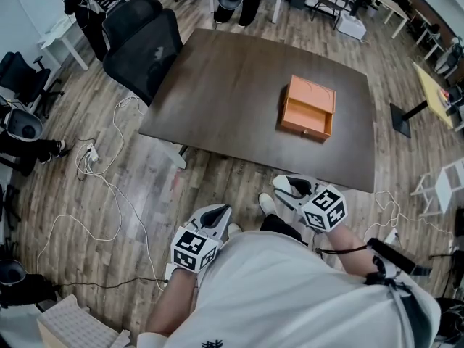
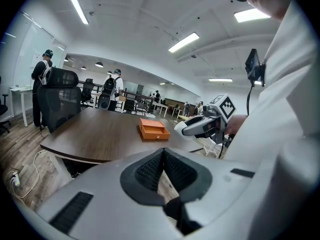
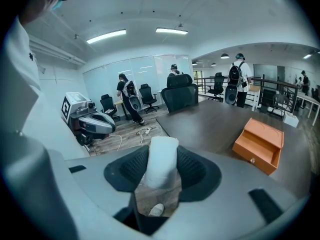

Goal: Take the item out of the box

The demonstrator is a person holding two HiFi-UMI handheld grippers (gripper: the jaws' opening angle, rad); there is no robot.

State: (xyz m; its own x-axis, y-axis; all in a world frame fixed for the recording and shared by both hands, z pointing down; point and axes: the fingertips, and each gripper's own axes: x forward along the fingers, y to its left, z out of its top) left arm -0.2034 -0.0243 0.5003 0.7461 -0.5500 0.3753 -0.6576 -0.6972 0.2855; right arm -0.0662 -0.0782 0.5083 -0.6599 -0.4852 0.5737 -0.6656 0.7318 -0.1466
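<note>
Right gripper [image 3: 161,150]: fingers [image 3: 192,171] clamped on a white roll [image 3: 161,166], one pad on each side. The roll's long axis runs along the fingers and its rounded end sticks out past the tips. Looks soft, padded, can't tell the material.

Left gripper [image 2: 164,154]: fingers [image 2: 147,171] closed tip to tip, nothing between them, only floor beyond.

Both grippers are held low and close to the person's body, off the near edge of the worktop [image 1: 232,85] and over the wooden floor.

Orange box [image 1: 308,107] sits flat on the worktop, right of centre, well apart from both grippers. Its drawer [image 3: 257,151] is pulled open toward the person, knob side facing them, and nothing shows inside it.

Key relation: the box lies almost straight ahead of the right gripper. In the right gripper view it sits off to the right, and in the left gripper view it is further off, with the right gripper showing to its right. So the right hand is the nearer one.

Judgement: the item is already out of the box and in the right grip, so the removal looks done. Any next move is a set-down on the worktop, forward of the right gripper. The roll protrudes, so it would touch down end first unless it is tilted flat.
</note>
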